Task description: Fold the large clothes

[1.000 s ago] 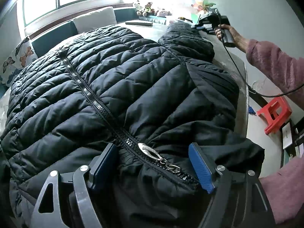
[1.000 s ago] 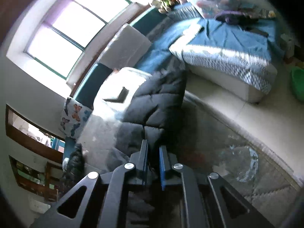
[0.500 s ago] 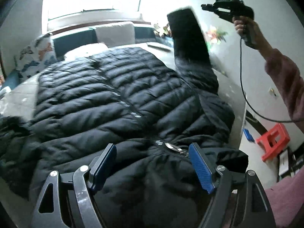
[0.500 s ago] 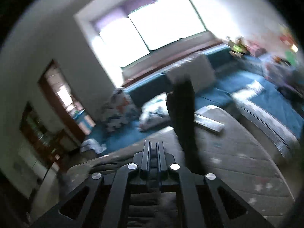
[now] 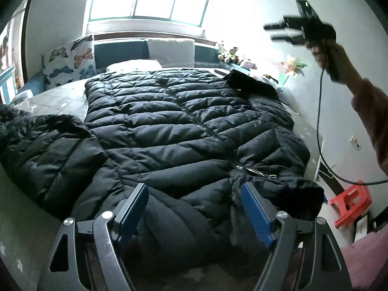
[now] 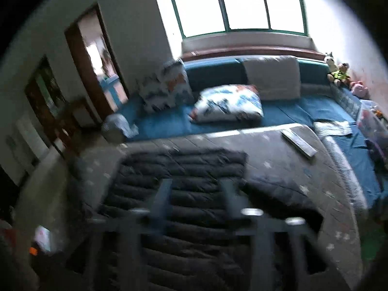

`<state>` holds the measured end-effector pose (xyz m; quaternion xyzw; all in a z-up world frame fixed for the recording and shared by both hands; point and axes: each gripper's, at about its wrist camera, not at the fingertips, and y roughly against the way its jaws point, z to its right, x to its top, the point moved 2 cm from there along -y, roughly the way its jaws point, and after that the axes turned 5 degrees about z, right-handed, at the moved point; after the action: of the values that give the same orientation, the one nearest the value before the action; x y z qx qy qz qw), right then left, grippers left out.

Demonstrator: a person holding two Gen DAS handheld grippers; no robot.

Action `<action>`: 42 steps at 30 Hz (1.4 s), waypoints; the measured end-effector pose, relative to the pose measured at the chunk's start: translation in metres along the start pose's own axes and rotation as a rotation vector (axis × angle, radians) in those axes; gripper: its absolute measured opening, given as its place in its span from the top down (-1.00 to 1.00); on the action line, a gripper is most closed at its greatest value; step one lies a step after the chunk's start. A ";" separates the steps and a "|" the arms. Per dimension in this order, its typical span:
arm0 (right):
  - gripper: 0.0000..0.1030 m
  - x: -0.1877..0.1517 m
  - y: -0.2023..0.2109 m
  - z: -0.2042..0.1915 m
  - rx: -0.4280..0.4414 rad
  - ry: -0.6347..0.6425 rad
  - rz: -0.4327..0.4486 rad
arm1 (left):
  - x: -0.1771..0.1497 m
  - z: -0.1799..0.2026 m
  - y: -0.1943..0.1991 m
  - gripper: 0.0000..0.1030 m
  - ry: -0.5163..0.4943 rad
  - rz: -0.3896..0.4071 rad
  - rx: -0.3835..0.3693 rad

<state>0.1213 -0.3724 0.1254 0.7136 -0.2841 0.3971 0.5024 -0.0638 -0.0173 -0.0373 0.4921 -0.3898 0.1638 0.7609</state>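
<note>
Black quilted jacket [image 5: 184, 126] spread flat, zipped

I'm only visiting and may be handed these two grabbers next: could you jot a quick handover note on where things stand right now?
Left gripper: fingers open, empty, low over the collar end of the black puffer jacket.
Right gripper: raised in the air, fingers have just been opening, nothing between them.
Jacket: spread zipped-up on the grey quilt; its right sleeve lies out at the far right corner.
Done: jacket laid out flat.
Left: fold both sleeves in, then the body.
</note>
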 end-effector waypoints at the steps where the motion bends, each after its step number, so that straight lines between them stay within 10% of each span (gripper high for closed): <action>1: -0.37 -0.006 -0.004 0.002 -0.027 0.028 -0.018 | 0.001 -0.001 -0.003 -0.62 0.013 -0.006 0.002; 9: -0.38 -0.047 -0.079 0.046 -0.184 0.219 -0.234 | 0.015 -0.008 -0.031 -0.62 0.104 -0.068 0.000; 22: -0.36 -0.071 -0.175 0.043 -0.432 0.616 -0.352 | 0.023 -0.022 -0.051 -0.62 0.121 -0.118 0.080; 24: 0.26 -0.067 -0.170 0.038 -0.448 0.613 -0.345 | 0.022 -0.023 -0.048 -0.62 0.116 -0.110 0.082; 27: 0.57 -0.051 -0.148 0.027 -0.460 0.569 -0.307 | 0.021 -0.027 -0.041 -0.62 0.123 -0.088 0.075; 42: 0.70 0.035 0.006 -0.197 -0.202 0.540 -0.024 | 0.004 -0.058 0.046 -0.62 0.174 0.129 0.080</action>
<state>0.0798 -0.1891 0.1937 0.5315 -0.1698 0.5364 0.6332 -0.0645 0.0544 -0.0181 0.4800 -0.3463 0.2699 0.7594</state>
